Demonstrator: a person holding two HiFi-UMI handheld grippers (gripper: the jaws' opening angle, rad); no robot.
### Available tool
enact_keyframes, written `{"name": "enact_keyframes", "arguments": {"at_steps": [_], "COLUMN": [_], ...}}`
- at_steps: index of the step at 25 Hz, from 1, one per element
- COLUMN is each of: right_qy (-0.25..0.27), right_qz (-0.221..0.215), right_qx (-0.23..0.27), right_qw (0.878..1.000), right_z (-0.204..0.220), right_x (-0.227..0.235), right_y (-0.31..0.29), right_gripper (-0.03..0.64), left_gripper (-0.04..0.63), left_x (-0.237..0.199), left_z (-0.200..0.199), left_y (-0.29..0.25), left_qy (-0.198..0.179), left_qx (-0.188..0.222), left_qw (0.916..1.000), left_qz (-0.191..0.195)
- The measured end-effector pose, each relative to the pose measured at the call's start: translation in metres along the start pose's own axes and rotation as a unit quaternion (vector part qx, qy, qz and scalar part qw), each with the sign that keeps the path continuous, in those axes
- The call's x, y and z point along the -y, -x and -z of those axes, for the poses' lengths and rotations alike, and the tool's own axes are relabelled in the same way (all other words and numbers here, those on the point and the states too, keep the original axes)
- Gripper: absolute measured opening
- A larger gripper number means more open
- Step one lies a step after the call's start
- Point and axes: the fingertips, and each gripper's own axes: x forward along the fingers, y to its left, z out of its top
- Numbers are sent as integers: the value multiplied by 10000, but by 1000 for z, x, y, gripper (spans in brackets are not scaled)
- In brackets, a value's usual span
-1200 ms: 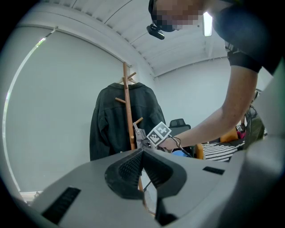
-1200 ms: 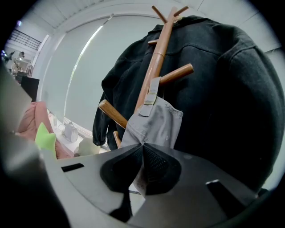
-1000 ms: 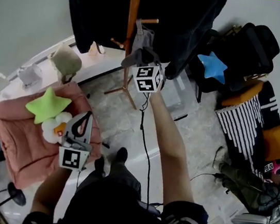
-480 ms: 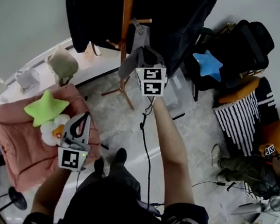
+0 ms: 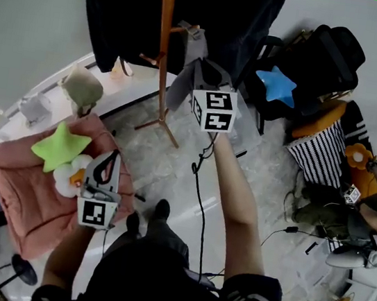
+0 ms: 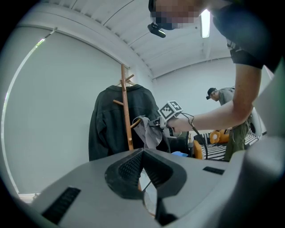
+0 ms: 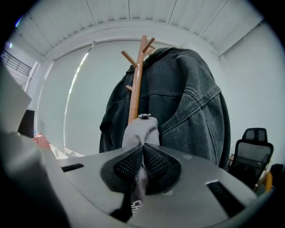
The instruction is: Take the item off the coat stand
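My right gripper (image 7: 143,149) pinches the grey cap (image 7: 141,129), its lower part hidden under the jaws, its top by the stand's (image 7: 136,89) peg. My left gripper (image 6: 142,156) is closed and empty. I've pulled the cap slightly away from the pole.

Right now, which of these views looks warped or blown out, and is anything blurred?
Head view: evenly lit and fairly sharp, though the dark jacket shows little detail. Left gripper view: fisheye bulge, black corners, ceiling light blown out, mosaic patch up top. Right gripper view: same bulge, jacket seams crisp, grey cap in focus.
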Motion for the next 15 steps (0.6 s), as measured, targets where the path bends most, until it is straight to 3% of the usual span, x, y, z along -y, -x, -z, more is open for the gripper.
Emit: {"name": "enact_keyframes", "arguments": {"at_steps": [15], "right_qy": [118], "right_qz": [252], "right_qx": [196], "right_qw": [9994], "right_z": [-29], "right_x": [20], "right_y": [42], "right_gripper": [21], "left_gripper": [23], "left_x": [3], "left_z": [-6], "left_y": [1], "left_qy": [-22], "left_qx": [24], "left_qw": [10000], "left_qz": [13]}}
